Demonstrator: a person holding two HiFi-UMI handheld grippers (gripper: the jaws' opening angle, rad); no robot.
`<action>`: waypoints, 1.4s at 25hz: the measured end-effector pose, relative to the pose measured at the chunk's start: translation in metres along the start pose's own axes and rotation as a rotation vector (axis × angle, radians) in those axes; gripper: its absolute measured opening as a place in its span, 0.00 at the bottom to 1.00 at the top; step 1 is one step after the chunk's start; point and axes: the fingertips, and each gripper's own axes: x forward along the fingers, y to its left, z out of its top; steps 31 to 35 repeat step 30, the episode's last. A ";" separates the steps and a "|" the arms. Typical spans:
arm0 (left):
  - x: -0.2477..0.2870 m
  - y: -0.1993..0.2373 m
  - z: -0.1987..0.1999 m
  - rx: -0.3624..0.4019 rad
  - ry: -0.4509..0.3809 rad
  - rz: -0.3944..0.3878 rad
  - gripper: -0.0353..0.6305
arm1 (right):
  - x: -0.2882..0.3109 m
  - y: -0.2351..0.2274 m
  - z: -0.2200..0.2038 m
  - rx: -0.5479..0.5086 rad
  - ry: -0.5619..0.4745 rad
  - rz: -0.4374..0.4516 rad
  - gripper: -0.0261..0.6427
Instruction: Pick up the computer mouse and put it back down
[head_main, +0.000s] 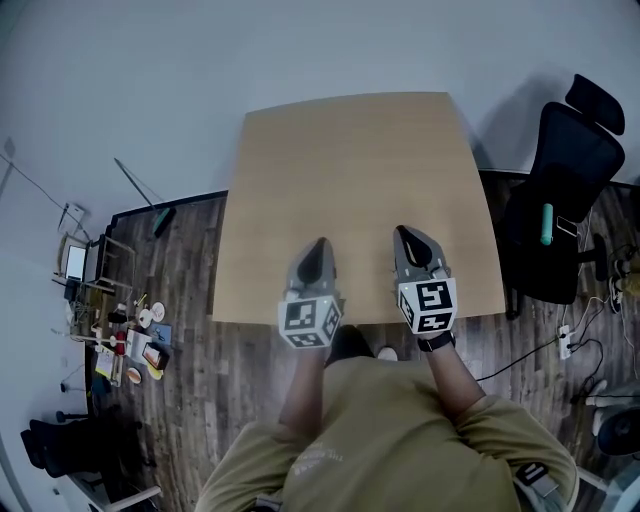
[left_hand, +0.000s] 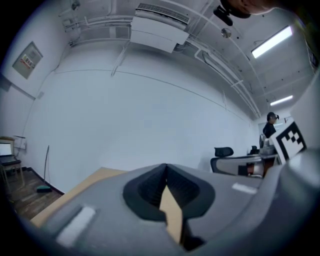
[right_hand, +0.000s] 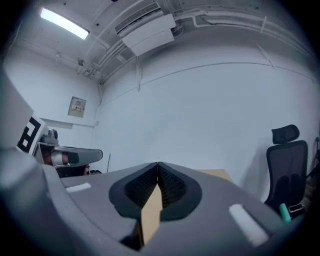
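Well, mouse: I find none on the surface (head_main: 350, 150) or in either gripper view; I can't place it
Left gripper (head_main: 319, 246): fingers clenched together on nothing; held over the near edge
Right gripper (head_main: 404, 235): fingers likewise clenched, empty; just to the right of the other
Handling: I'd expect a light, rigid, smooth shell; pinch its two long sides near the middle, gently

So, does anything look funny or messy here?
Yes: no computer mouse shows anywhere on the table. The left gripper and the right gripper are both shut on nothing. Small clutter lies on the floor at left.
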 end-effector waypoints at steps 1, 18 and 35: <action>-0.001 -0.001 0.000 -0.003 -0.002 0.002 0.05 | -0.002 0.001 0.003 0.005 -0.009 0.006 0.05; -0.006 -0.050 -0.007 0.002 0.008 -0.063 0.05 | -0.036 -0.023 0.005 0.032 -0.063 -0.064 0.05; -0.016 -0.037 -0.016 0.009 0.043 -0.040 0.05 | -0.023 -0.012 -0.004 0.046 -0.047 -0.035 0.05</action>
